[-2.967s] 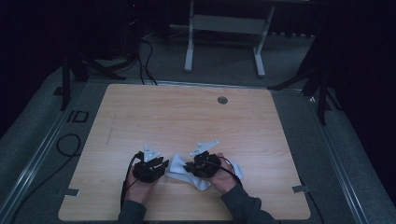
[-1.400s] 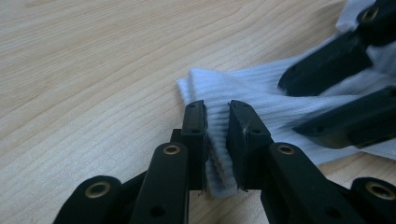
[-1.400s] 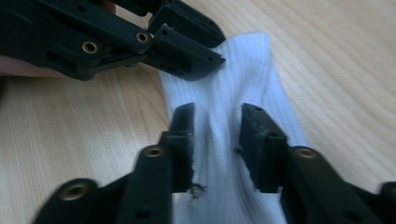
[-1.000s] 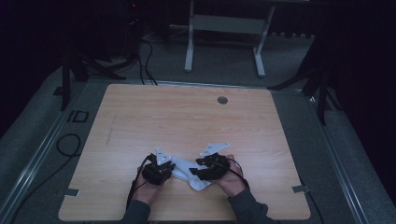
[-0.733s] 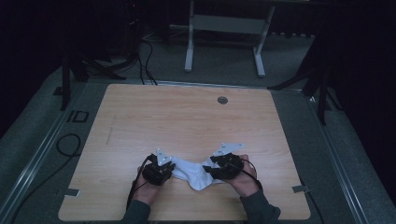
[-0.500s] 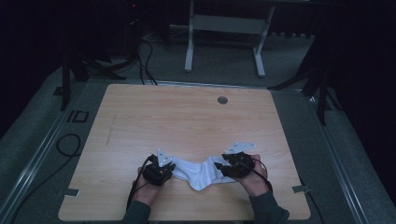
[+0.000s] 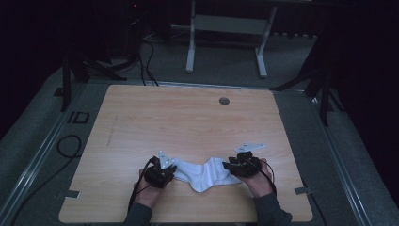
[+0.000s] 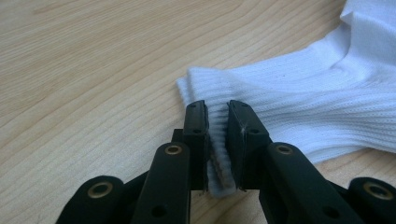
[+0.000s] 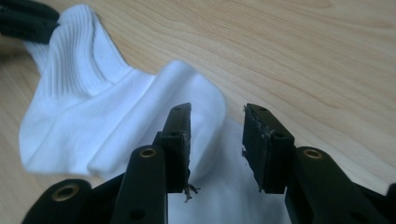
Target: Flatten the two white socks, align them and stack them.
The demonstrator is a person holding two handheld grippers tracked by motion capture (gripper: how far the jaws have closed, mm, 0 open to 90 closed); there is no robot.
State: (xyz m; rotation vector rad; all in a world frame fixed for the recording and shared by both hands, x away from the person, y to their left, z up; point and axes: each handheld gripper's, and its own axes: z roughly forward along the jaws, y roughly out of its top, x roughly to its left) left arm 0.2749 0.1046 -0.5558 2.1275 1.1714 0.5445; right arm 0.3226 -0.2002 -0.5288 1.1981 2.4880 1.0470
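Note:
A white sock (image 7: 202, 172) lies stretched out flat near the front edge of the wooden table (image 7: 188, 117), between the two grippers. My left gripper (image 7: 172, 171) is at the sock's left end. In the left gripper view it (image 8: 216, 109) is shut on the ribbed cuff of the sock (image 8: 303, 107), which is pinched between the jaws. My right gripper (image 7: 227, 165) is at the sock's right end. In the right gripper view it (image 9: 216, 114) stands open, jaws apart over the smooth toe part of the sock (image 9: 116, 116). The left gripper (image 9: 28, 21) shows at the far end.
A round grommet hole (image 7: 224, 100) sits in the table's far edge. Behind the table stands a grey metal frame (image 7: 226, 23) on the floor. Cables (image 7: 70, 146) lie on the floor at the left. Bare wood stretches beyond the sock.
My right gripper has moved to the right along the front of the table, and the sock has gone from bunched to drawn out lengthwise. The left gripper has hardly moved.

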